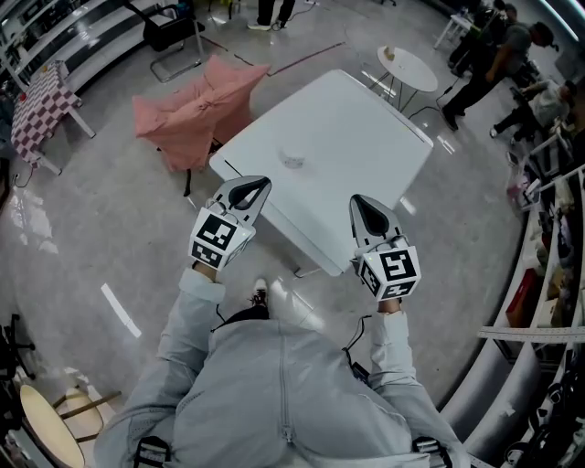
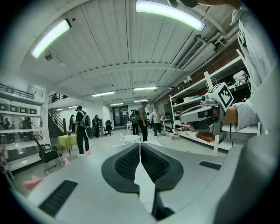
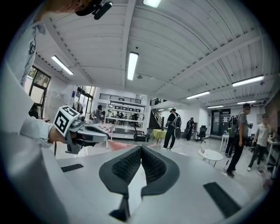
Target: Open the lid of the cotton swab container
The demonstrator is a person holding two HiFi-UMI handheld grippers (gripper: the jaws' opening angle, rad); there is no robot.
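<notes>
We hold left grey two-jaw gripper (image 1: 261,182) at near edge of white square table (image 1: 366,155); jaws together, empty. Small clear cotton swab container (image 1: 292,160) sits on table's left part, well apart from both tools. Right grey gripper (image 1: 357,200): jaws together, nothing held.

Bright, even indoor light from ceiling tube lamps (image 2: 168,12). White table (image 1: 356,128) nearly overexposed. Soft glare patches on glossy floor (image 1: 26,215). Strong fisheye bend, dark vignette at frame corners. Distant people (image 2: 82,131) slightly soft.
</notes>
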